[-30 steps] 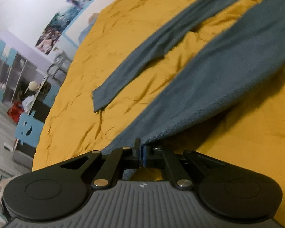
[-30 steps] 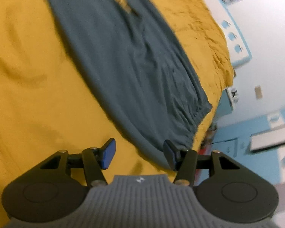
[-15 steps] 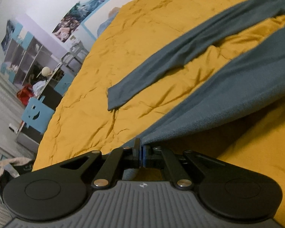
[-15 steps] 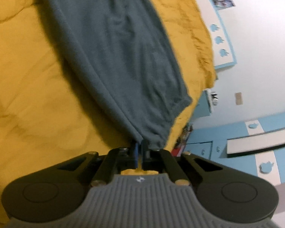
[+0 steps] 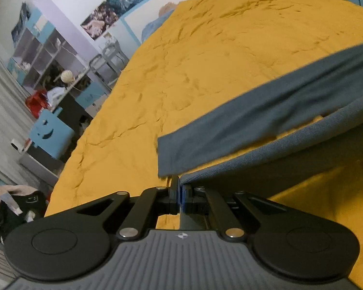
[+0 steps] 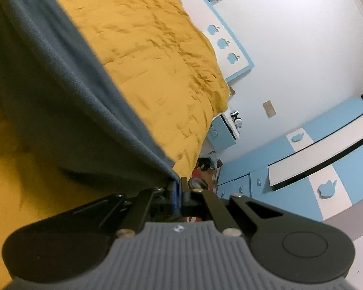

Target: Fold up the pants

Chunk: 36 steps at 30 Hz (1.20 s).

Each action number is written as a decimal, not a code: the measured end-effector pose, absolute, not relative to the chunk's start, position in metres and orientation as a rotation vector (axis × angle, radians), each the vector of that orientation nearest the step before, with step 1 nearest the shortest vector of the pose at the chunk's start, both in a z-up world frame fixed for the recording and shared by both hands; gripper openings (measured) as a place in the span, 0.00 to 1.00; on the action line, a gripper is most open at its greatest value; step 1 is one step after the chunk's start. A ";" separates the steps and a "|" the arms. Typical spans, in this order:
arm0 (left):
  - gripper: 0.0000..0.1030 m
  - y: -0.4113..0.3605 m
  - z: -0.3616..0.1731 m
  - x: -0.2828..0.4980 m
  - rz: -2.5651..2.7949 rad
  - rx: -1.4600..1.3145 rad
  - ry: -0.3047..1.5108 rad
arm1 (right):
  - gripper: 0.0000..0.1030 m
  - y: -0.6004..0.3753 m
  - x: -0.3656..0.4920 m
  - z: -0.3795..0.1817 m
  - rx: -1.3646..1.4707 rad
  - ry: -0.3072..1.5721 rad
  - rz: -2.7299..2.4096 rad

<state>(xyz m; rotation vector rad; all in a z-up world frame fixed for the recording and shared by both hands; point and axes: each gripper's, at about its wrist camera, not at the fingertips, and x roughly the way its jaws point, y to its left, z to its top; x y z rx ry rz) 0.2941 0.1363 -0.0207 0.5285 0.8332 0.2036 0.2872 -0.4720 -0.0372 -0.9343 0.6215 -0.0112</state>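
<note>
Flanking yellow bedspread (image 5: 205, 55), cluttered shelves (image 5: 43, 58), blue drawers (image 6: 234, 188), pants (image 5: 266, 111) between

L gripper (image 5: 179, 193) clamped on pants (image 5: 266, 149) hem, cloth lifted above yellow bedcover (image 5: 205, 60); other leg lies flat w/ cuff nearby.

left hand-held gripper (image 5: 179, 193) clamped, right hand-held gripper (image 6: 178, 189) clamped

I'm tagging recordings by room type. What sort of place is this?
Most likely a child's bedroom: a bed under a yellow bedspread, posters on the wall, and blue-and-white cupboards with cut-out shapes.
</note>
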 end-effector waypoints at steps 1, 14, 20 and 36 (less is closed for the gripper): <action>0.01 0.138 -0.020 0.308 0.205 0.531 0.842 | 0.00 -0.471 0.304 -0.034 -0.921 0.628 -0.018; 0.01 0.147 -0.074 0.450 0.198 0.535 0.989 | 0.00 -0.451 0.487 -0.093 -0.834 0.798 -0.017; 0.01 0.147 -0.093 0.488 0.212 0.504 1.033 | 0.00 -0.451 0.536 -0.133 -0.813 0.854 -0.047; 0.08 0.138 -0.133 0.529 0.244 0.482 1.053 | 0.00 -0.444 0.581 -0.190 -0.796 0.911 -0.107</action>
